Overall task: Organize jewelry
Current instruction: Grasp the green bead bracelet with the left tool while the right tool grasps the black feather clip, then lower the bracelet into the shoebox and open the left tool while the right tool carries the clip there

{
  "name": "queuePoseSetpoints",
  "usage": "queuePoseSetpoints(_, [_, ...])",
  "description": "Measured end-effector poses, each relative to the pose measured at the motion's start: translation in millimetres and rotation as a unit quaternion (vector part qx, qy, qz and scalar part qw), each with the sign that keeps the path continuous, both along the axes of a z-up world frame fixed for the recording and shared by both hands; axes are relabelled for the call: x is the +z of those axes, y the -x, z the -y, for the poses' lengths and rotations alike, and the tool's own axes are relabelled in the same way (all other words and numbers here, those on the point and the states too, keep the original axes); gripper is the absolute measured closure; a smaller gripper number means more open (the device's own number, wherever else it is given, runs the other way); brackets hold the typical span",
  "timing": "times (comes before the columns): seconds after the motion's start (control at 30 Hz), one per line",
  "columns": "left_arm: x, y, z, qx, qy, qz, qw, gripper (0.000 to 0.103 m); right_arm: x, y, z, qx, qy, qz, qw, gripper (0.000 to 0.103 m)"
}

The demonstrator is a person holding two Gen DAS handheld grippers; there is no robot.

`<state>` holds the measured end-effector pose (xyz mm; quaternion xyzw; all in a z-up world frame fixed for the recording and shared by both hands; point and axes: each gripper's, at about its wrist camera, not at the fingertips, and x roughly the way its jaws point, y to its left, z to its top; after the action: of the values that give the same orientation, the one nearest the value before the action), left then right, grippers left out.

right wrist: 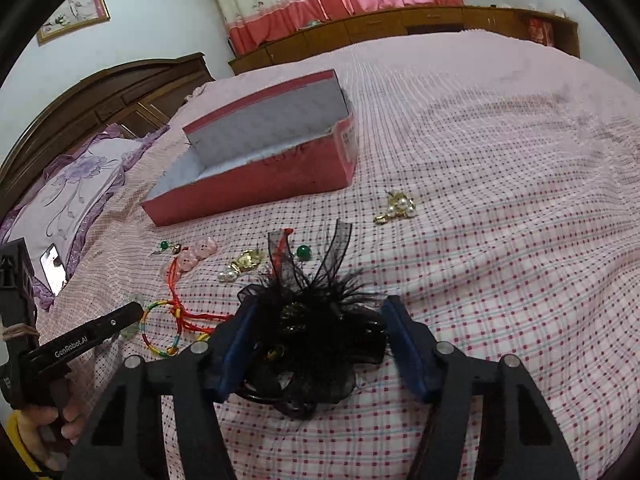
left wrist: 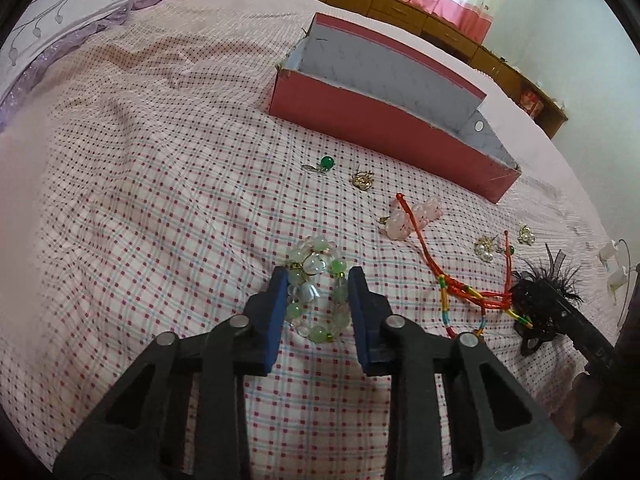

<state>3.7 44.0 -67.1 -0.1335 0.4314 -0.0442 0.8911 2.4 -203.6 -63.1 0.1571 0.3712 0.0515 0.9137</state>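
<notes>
Left wrist view: my left gripper [left wrist: 317, 280] straddles the green bead bracelet [left wrist: 317, 290], jaws apart, nothing clamped. Nearer than the red box [left wrist: 384, 124], every piece lies loose; its floor is hidden.

Right wrist view: my right gripper [right wrist: 318, 318] gapes around the black feather hairpiece [right wrist: 308, 332]; contact unclear, box looks empty.

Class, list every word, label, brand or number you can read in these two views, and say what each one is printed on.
"GenRobot.AI": white lettering on the black body of the left gripper, seen in the right wrist view.
White label on the end of the red box: print too small and blurred to read.
Dark scrawl on the box's long red side: not legible.
Lit phone screen on the pillow: nothing readable.
</notes>
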Motion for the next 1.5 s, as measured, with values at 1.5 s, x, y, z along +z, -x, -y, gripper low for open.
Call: queuePoseSetpoints(1.5, [116,4,15,-0.048,0.000,0.165,0.9851,0.102,107,11,0,0.023,0.036,0.156,0.987,0.050])
